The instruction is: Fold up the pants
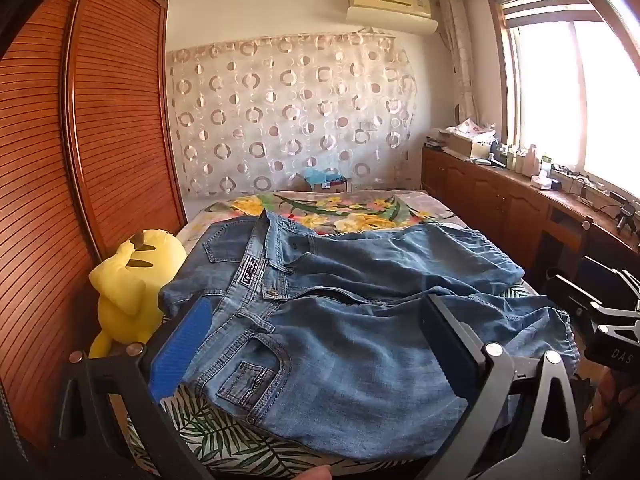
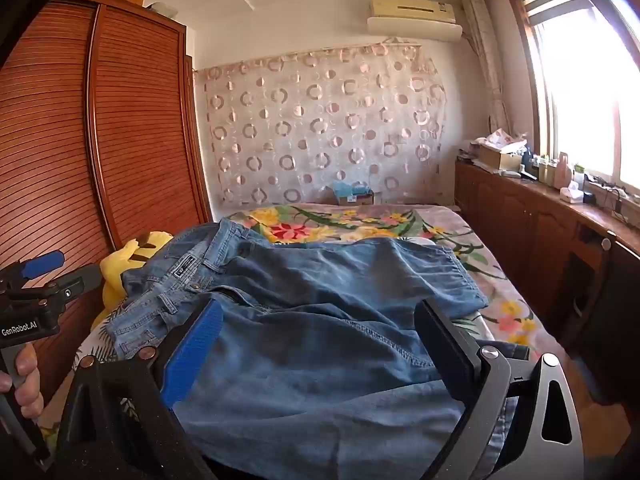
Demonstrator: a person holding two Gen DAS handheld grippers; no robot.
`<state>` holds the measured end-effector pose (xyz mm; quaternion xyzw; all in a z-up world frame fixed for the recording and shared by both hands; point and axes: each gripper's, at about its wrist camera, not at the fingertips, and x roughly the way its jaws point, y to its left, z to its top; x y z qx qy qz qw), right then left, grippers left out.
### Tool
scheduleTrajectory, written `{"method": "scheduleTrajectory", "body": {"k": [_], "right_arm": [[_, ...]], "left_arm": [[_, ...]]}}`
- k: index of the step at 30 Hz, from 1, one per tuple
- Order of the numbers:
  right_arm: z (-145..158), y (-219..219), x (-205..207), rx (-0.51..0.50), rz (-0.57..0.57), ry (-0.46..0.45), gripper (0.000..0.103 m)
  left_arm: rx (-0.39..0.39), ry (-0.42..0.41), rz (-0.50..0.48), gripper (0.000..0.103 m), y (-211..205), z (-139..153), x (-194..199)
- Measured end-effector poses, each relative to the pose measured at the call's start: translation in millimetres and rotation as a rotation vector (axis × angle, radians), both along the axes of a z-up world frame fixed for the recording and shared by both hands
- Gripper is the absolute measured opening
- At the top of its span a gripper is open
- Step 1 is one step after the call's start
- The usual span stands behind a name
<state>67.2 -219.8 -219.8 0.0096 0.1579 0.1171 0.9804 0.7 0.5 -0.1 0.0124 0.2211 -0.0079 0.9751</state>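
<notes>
1. While the jeans (image 1: 344, 300) lie spread across the near end of the bed (image 1: 352, 210), their waistband sits to the left and both legs run off to the right.
2. The waist button is undone and the fly gapes a little (a dark slit shows just right of the button).
3. The left claw (image 1: 316, 344) hangs over the near hip pocket, its fingers spread wide with denim showing between them and nothing pinched.
4. The right claw (image 2: 320, 356) hovers over the near leg, further right along the cloth; its fingers also stand wide apart and hold nothing.
5. In the right wrist view the left claw's handle shows at the left edge, with a hand (image 2: 24, 384) wrapped round it.
6. A yellow plush toy (image 1: 128, 284) leans just beside the waistband, between the bed and the slatted wooden wardrobe (image 1: 80, 160) on the left.
7. The far leg's cuff reaches near the right edge of the bed, over the flowered bedspread (image 2: 360, 224).
8. A wooden bench (image 1: 520, 184) under the window on the right carries bottles and boxes.
</notes>
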Motion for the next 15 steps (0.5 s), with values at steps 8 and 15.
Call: {"method": "scheduleTrajectory", "body": {"k": [8, 15], "right_arm": [[-1.1, 1.1, 2.5, -0.003, 0.005, 0.005, 0.097], [-2.4, 1.4, 4.6, -0.001, 0.003, 0.001, 0.097]], "left_arm": [[0.009, -0.01, 0.002, 0.103, -0.3, 0.2, -0.6], [0.016, -0.01, 0.002, 0.103, -0.9, 0.1, -0.5]]}}
